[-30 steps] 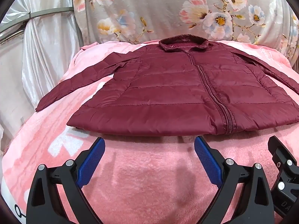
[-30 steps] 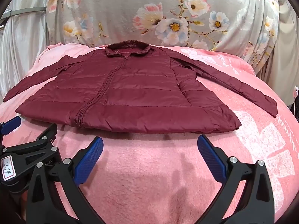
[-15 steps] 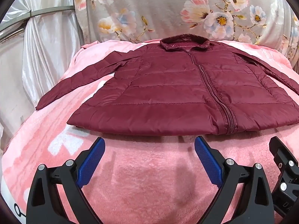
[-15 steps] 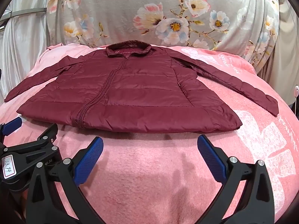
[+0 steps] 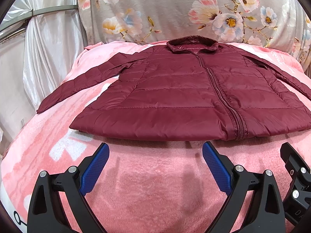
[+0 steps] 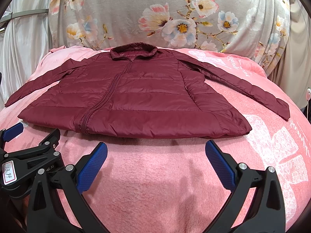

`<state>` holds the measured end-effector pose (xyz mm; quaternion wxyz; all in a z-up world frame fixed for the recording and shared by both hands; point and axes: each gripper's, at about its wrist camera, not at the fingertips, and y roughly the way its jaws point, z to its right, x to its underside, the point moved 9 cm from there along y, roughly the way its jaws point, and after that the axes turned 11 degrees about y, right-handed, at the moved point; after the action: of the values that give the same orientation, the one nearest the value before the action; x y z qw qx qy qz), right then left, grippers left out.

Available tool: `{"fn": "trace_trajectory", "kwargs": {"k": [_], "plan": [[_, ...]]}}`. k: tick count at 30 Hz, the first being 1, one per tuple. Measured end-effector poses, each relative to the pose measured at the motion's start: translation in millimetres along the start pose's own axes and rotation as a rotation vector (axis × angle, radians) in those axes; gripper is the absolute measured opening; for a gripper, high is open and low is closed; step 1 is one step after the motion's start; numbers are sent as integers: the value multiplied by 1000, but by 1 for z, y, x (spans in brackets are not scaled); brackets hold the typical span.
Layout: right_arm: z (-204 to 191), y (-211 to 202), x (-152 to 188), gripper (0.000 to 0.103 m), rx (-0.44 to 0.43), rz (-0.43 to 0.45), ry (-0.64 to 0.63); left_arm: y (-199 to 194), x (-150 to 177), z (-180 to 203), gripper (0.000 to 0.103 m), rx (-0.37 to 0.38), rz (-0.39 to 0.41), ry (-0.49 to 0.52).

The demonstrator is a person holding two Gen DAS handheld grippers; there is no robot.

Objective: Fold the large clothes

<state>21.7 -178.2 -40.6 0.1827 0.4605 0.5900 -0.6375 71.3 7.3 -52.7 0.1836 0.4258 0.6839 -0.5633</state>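
Note:
A dark red quilted jacket [image 5: 175, 93] lies flat and zipped on a pink blanket [image 5: 155, 184], collar at the far side, both sleeves spread out. It also shows in the right wrist view [image 6: 140, 101]. My left gripper [image 5: 155, 151] is open and empty, just short of the jacket's near hem, left of the zip. My right gripper [image 6: 155, 149] is open and empty, just short of the hem, right of the zip. Part of the left gripper's body [image 6: 29, 159] shows at the right wrist view's lower left.
A grey floral cloth [image 5: 175, 9] hangs behind the blanket. A white satin curtain [image 5: 38, 48] with a metal rail hangs at the left. The blanket [image 6: 272, 155] falls away at the right edge.
Both grippers have barely moved; the views have shifted very slightly. The jacket lies as before.

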Motion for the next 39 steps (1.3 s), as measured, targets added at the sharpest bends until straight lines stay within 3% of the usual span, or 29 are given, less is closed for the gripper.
{"fn": "trace_trajectory", "kwargs": {"k": [39], "plan": [[0, 0, 2, 98, -1, -1, 1, 1, 1, -2, 95, -4, -1, -6]]}}
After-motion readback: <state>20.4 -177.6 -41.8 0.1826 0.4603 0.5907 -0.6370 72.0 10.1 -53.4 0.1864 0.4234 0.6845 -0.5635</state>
